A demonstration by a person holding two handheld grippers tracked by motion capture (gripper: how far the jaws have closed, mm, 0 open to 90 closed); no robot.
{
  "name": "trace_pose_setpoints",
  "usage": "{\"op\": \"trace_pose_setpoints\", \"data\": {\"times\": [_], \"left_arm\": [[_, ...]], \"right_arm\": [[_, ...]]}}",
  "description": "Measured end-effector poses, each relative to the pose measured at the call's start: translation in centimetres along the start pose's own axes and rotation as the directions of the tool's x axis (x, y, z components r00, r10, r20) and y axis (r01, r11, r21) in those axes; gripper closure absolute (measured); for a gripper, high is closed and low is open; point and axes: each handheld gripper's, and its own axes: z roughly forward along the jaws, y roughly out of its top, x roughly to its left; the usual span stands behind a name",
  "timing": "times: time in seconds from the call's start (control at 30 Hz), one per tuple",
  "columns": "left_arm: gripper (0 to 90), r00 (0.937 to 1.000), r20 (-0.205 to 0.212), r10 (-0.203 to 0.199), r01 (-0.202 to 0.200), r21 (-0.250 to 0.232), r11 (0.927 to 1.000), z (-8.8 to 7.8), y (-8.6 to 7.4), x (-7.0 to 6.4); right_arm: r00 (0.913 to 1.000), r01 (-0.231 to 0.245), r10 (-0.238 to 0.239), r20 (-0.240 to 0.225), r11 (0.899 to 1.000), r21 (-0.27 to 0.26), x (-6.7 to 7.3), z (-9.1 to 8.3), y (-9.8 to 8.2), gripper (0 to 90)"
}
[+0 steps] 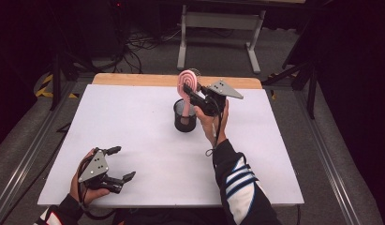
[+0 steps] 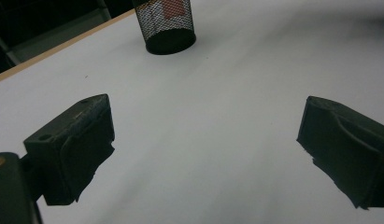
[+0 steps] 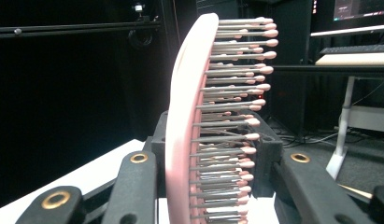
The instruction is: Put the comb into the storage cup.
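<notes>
Roughly, progress: pink hairbrush [image 1: 187,82] gripped by right gripper [image 1: 194,97], handle end down in black mesh cup [image 1: 184,118] at centre of high view; judged mid-step, either going in or coming out, cannot tell which.
Done: brush clamped, upright, directly over cup.
Left: judged either lowering and release into cup, or lifting clear; brush not free of gripper.
Right jaws: closed on hairbrush [image 3: 189,126], clamped across brush head, bristles pointing to right of that frame.
Left jaws: wide apart, holding nothing; left gripper [image 1: 116,164] resting low at lower left of high view, well apart from cup.
Brush location: above cup, centre frame, slightly toward top; head standing well above rim.
Cup location: on white table [image 1: 134,117], centre.
High view extra: both grippers, handle dipping into cup, person's sleeves at bottom.
Right gripper view extra: bristle rows and pink tips close up, jaw contact on brush head; cup hidden.
Left gripper view extra: mesh cup [image 2: 166,25] at top centre, pinkish shape inside through mesh; bare table between open jaws.
</notes>
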Motion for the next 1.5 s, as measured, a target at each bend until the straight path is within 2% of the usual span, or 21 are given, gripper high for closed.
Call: {"op": "trace_pose_setpoints", "data": {"times": [0.5,0.7,1.2,1.4,1.5], "left_arm": [[4.9,1.0000,0.003,-0.003,0.003,0.007,1.0000,0.1,0.0,0.0],[4.8,1.0000,0.004,0.000,0.000,0.010,1.0000,0.2,-0.1,0.0],[4.9,1.0000,0.004,0.000,0.000,0.010,0.9999,0.1,0.0,0.0],[4.9,1.0000,0.006,0.004,-0.004,0.015,0.9999,0.2,0.0,-0.1],[4.9,1.0000,0.005,0.002,-0.002,0.012,0.9999,0.2,0.0,-0.1]], "right_arm": [[0.9998,-0.020,0.020,0.009,1.000,0.022,-0.3,0.2,-1.1,62.8],[0.9993,-0.036,0.035,0.015,0.999,0.039,-0.8,0.3,-1.9,62.8],[0.9977,-0.064,0.063,0.026,0.997,0.051,-1.6,0.5,-2.7,62.7],[0.9960,-0.079,0.077,0.046,0.996,0.047,-2.2,0.4,-2.7,62.1],[0.9958,-0.071,0.068,0.061,0.996,0.055,-2.5,0.4,-2.7,61.3]]}}
